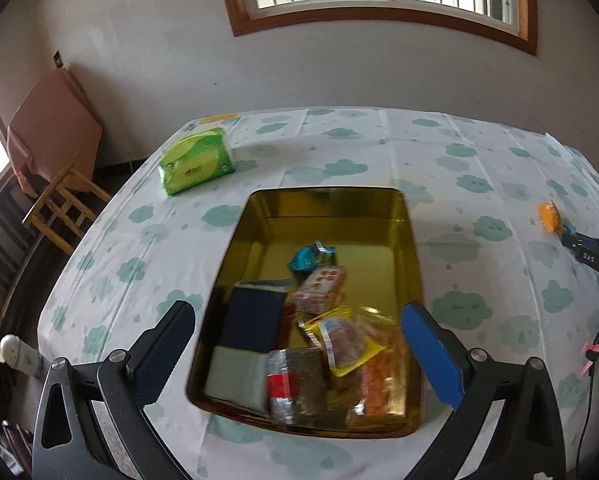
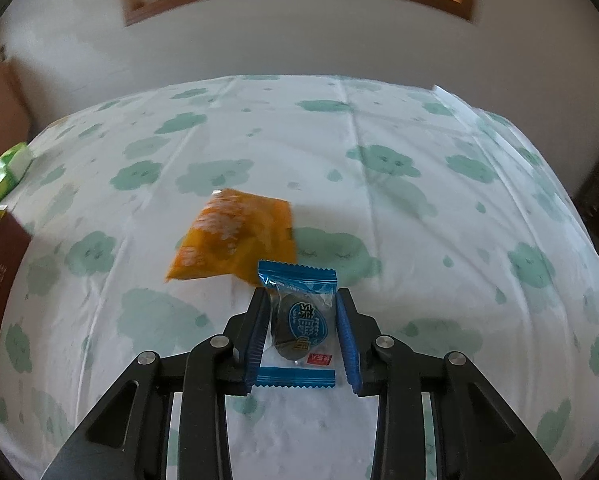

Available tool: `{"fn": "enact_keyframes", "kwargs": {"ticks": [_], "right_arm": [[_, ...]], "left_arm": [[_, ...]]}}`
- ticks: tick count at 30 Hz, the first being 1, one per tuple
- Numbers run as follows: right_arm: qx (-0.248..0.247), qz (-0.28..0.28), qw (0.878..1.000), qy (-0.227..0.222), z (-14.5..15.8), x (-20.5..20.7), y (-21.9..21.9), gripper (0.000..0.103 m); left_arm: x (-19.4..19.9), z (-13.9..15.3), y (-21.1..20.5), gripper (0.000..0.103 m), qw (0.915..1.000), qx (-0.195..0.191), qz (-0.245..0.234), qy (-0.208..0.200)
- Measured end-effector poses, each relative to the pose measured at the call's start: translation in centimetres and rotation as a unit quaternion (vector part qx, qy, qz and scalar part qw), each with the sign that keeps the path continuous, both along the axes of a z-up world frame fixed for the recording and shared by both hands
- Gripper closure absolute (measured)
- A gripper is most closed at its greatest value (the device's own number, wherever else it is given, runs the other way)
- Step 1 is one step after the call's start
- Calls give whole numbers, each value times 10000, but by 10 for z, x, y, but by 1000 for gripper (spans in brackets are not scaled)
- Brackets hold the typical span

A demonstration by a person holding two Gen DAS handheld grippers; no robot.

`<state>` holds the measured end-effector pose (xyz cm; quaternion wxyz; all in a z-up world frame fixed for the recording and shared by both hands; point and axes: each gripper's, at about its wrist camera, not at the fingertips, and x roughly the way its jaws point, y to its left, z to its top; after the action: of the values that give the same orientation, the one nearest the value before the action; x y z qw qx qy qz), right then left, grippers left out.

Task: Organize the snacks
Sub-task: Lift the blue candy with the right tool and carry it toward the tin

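Step in hand: picking loose snacks off the desk (image 2: pixel 379 152). Right gripper (image 2: pixel 301 320) has its jaws set either side of a blue-wrapped snack (image 2: pixel 299 316), nearly closed; whether the pads press yet, cannot tell. Orange packet (image 2: pixel 235 236) lies just beyond. Left gripper (image 1: pixel 299 344), jaws wide apart and empty, hangs over the gold tin (image 1: pixel 323 208), which holds several packets and boxes. Next, likely: firm grip, lift, carry to tin.

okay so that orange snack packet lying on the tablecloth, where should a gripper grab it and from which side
Judging from the right wrist view, take the orange packet across its puffed middle from above. It lies flat on the tablecloth with free cloth at its sides. The blue packet sits against its near corner, so avoid that corner.
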<state>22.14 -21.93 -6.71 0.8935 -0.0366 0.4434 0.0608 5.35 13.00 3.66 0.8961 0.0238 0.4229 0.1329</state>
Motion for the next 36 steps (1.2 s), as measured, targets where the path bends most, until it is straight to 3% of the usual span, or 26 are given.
{"fn": "enact_keyframes", "kwargs": {"ticks": [15,36], "right_arm": [[176,944,9954,-35,0,-13,55,70],[19,1489,9888,-67,0,-58,113,70]], "left_arm": [[15,-4,-69,1,9975,70,-708,61],[1,-1,-34,1,9989,-289,-355,-61]]}}
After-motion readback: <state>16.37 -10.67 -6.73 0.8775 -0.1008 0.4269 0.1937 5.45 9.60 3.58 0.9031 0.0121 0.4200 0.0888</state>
